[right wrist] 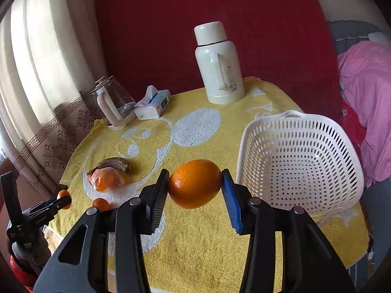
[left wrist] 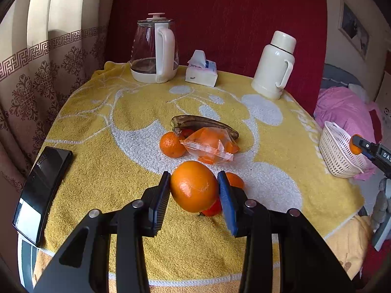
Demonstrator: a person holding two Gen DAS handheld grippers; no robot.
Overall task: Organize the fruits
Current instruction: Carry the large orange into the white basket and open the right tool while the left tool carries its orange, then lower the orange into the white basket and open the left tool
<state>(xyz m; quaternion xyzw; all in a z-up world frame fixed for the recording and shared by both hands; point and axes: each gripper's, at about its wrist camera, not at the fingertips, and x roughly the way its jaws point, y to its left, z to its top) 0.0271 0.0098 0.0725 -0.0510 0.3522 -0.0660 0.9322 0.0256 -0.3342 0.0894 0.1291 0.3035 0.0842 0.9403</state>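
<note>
Between the pads of the left tongs [left wrist: 194,190] an orange [left wrist: 194,186] was held clenched, clear of the worktop [left wrist: 97,171]. It was judged firm, fairly heavy, with a smooth rind liable to slip; a grasp across the widest part was judged soundest. Its long axis lay tilted down toward the right pad. A second orange [right wrist: 195,183] was gripped likewise in the right tongs [right wrist: 195,188], long axis running pad to pad, just beside the empty white basket [right wrist: 300,161]. A small orange [left wrist: 171,144], a bagged fruit [left wrist: 210,145] and a dark banana [left wrist: 202,123] were left lying mid-worktop.
</note>
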